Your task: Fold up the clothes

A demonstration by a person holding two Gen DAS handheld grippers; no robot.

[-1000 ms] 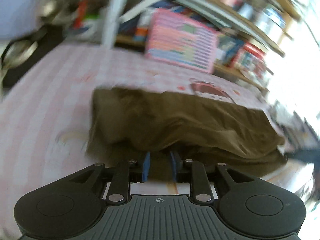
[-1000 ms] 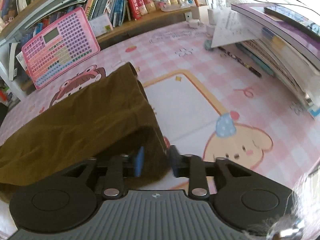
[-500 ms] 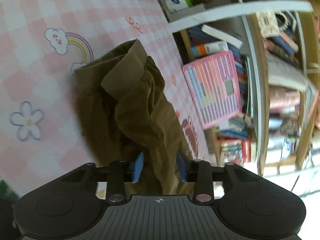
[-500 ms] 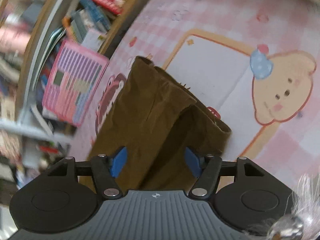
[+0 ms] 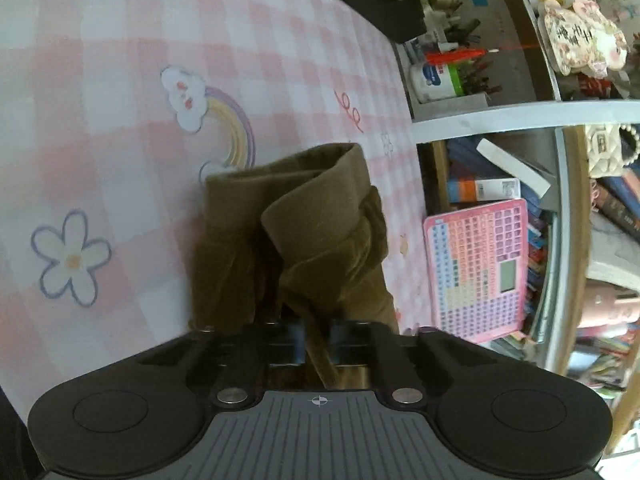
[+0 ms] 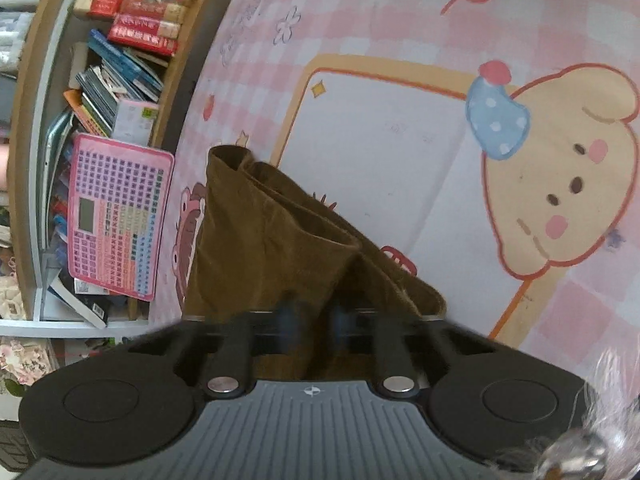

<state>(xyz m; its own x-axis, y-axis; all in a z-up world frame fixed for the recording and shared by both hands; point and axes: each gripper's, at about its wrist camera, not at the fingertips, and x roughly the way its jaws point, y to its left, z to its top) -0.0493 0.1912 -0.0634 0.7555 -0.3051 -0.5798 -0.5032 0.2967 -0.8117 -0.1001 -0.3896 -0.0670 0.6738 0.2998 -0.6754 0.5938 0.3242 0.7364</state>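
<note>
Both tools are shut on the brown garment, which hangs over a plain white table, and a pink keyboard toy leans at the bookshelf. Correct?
Not quite: the table is not plain white. It has a pink checked cover with cartoon prints, clear in the right wrist view. The rest holds: the left tool and right tool grip the brown garment, and the pink keyboard toy leans at the bookshelf.

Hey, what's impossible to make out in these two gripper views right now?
- Left wrist view: the near end of the brown corduroy garment, hidden behind the left gripper.
- Right wrist view: the right gripper fingertips are motion-blurred, so its hold is unclear.
- What kind of garment: bunched, cannot tell.
</note>
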